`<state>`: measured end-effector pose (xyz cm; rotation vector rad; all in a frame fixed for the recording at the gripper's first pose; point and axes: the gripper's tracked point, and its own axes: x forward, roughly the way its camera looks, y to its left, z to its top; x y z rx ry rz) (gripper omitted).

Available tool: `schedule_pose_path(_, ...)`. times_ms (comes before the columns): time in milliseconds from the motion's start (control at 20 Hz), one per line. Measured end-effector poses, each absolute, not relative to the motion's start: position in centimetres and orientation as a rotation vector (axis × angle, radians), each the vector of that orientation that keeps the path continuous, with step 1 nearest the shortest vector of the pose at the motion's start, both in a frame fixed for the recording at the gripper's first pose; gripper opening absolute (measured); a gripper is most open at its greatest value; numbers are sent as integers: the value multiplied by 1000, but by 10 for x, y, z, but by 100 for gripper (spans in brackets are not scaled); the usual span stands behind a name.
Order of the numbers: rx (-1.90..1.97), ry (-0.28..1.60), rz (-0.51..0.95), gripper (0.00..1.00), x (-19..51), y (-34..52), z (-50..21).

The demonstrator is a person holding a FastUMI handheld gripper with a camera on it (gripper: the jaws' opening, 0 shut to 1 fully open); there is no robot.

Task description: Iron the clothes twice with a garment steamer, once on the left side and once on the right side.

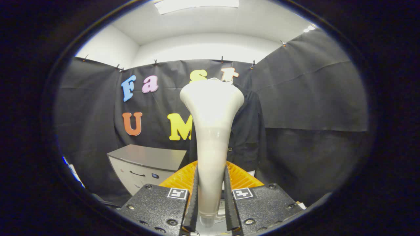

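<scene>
My gripper [211,186] is shut on the cream-white garment steamer [211,131], both black fingers [194,196] pressing its narrow handle. The steamer stands upright between the fingers, its wide head [212,96] flaring at the top. Beyond the head, a dark garment [247,131] hangs against the black booth wall, a little to the right of the steamer. The steamer hides the garment's left part. A gap seems to lie between head and cloth, though I cannot tell how wide.
A grey cabinet [144,164] stands low at the left, below the wall. An orange ribbed object [241,178] lies just beyond the fingers, behind the steamer's handle. Black cloth wall [311,98] closes the right side.
</scene>
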<state>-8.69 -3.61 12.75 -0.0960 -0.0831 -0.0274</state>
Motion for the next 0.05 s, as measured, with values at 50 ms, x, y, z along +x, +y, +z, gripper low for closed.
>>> schedule_pose_path(50,-105,-71,-20,36,-89,-33,121)
